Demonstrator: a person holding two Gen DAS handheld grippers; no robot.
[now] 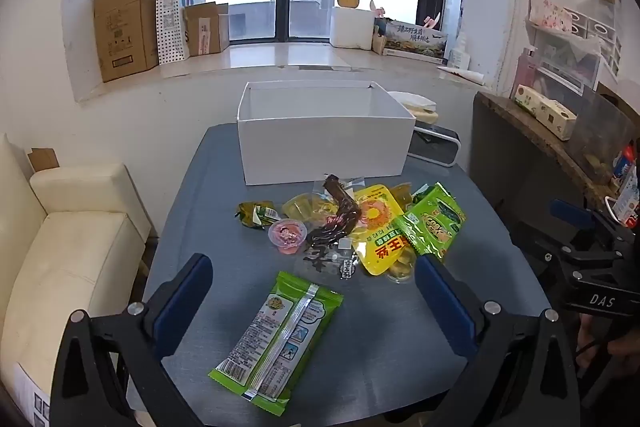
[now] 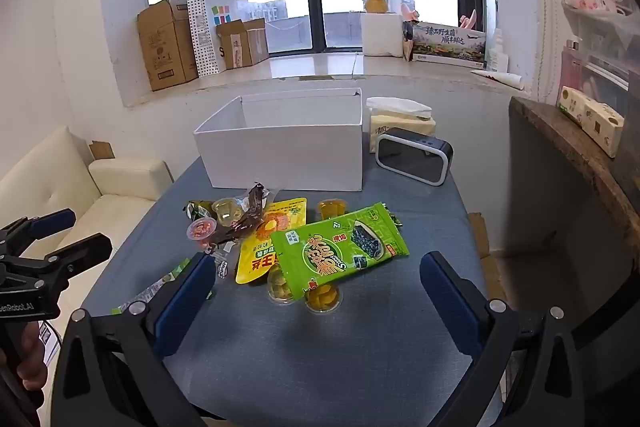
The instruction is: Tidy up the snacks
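Two glossy green foil snack packets (image 1: 276, 339) (image 2: 340, 251), crinkly yellow pouch (image 1: 380, 231), round jelly cups on grey desk (image 1: 380, 339) before rectangular white box (image 1: 324, 143), left tool (image 1: 314, 301) and right tool (image 2: 318, 301) spread wide, holding nothing

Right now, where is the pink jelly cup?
The pink jelly cup sits on the left edge of the snack pile, in front of the white box, beside the dark meat snack.

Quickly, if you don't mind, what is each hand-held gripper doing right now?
Left hand-held gripper: open, holding nothing; a green foil snack packet lies between its fingers.
Right hand-held gripper: open, holding nothing.
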